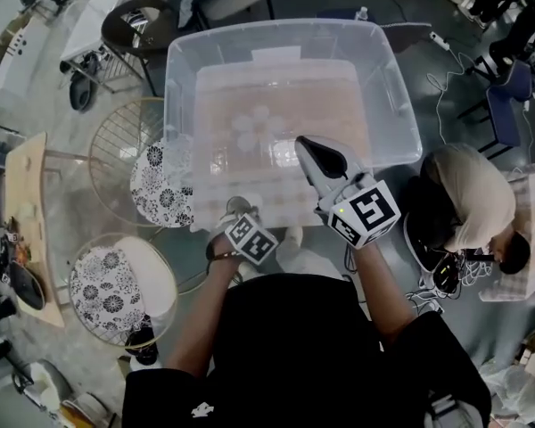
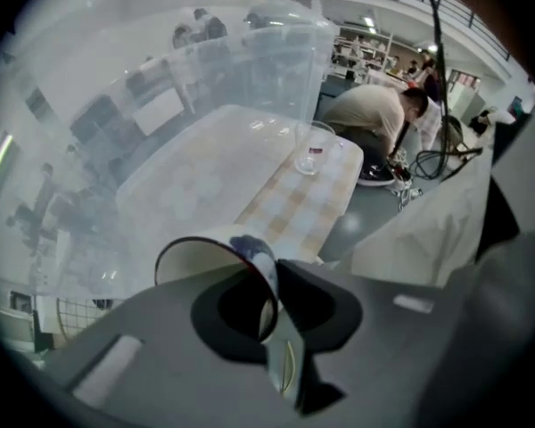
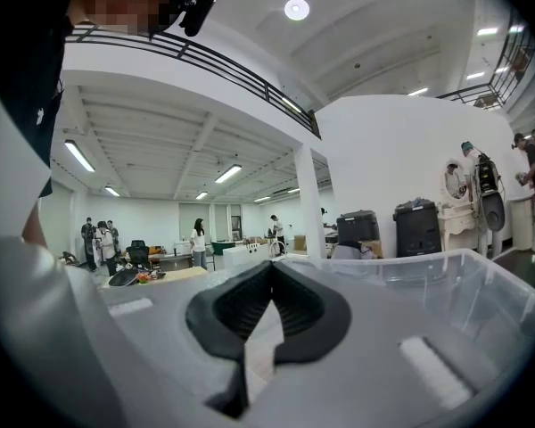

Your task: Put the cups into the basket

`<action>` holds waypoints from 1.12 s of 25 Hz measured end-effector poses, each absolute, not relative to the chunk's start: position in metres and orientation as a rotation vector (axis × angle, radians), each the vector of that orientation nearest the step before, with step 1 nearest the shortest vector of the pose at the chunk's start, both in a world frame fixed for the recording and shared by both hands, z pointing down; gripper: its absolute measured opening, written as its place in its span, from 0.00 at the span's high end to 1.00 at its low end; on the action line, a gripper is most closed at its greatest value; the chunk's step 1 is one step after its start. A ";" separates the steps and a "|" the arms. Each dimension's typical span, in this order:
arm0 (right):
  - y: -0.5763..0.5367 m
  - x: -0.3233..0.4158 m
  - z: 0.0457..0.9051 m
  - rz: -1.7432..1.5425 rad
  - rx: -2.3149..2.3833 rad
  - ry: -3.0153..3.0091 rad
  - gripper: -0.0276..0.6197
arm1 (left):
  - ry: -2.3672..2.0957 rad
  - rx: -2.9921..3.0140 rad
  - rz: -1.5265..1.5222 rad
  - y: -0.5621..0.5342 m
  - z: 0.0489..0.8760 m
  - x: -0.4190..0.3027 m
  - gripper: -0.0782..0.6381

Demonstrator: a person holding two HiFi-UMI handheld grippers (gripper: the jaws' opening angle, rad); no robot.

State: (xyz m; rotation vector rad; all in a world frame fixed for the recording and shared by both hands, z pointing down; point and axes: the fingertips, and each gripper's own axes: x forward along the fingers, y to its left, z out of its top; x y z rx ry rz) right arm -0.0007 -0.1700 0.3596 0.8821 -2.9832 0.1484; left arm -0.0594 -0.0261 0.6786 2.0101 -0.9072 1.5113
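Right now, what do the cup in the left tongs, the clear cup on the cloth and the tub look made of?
The held cup: thin white wall, matte inside, blue print outside; likely paper, possibly thin ceramic.
The clear cup: see-through and glossy; glass or plastic, I cannot tell which.
The tub: cloudy, translucent plastic with a soft shine; the cloth shows through it.

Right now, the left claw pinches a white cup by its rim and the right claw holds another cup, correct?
No: the right claw is shut and empty, as the right gripper view shows. The left claw does pinch the white cup by its rim.
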 end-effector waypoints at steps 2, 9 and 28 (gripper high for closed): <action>-0.172 -0.003 0.358 0.147 0.881 -2.987 0.96 | -0.924 2.038 1.484 -0.024 0.662 -0.058 0.83; -0.179 -0.011 0.355 0.143 0.883 -2.997 0.96 | -0.930 2.126 1.441 -0.023 0.607 -0.057 0.83; -0.194 -0.010 0.346 0.095 0.950 -2.991 0.96 | -1.100 2.394 1.284 -0.050 0.440 -0.048 0.83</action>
